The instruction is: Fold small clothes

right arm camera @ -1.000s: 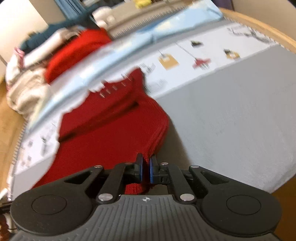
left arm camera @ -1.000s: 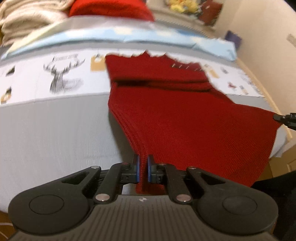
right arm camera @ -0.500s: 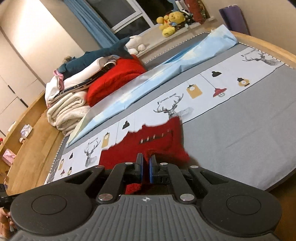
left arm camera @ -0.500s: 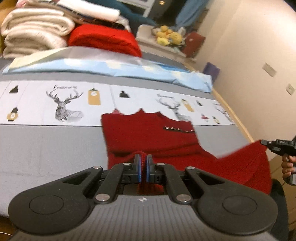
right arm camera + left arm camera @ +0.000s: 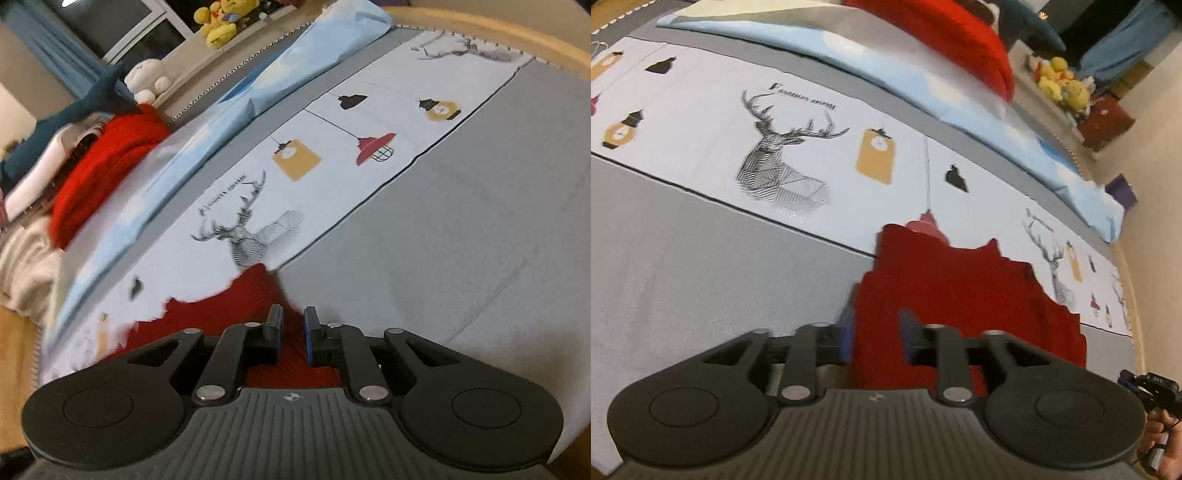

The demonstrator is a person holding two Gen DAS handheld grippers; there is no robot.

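Observation:
A dark red knit garment (image 5: 960, 295) lies folded on the grey bed cover (image 5: 701, 266), its far edge on the white printed band. My left gripper (image 5: 877, 332) hovers low over the garment's left near part; its jaws are opening, with red cloth showing in the wide gap and the pads off it. In the right wrist view the same garment (image 5: 221, 310) spreads to the left. My right gripper (image 5: 292, 328) sits over its right corner, jaws opening a little, cloth visible between them but not pinched. The right gripper (image 5: 1145, 384) and a hand (image 5: 1160, 435) show at the left view's edge.
A light blue folded sheet (image 5: 236, 103) runs along the back of the bed. Behind it are a bright red knit pile (image 5: 103, 162), stacked blankets (image 5: 26, 266) and plush toys (image 5: 218, 22). A wooden bed edge (image 5: 517, 33) curves at the right.
Both grippers carried the garment's near hem forward over the rest, folding it. Both sets of jaws, shut on the cloth before, have parted and let it go.

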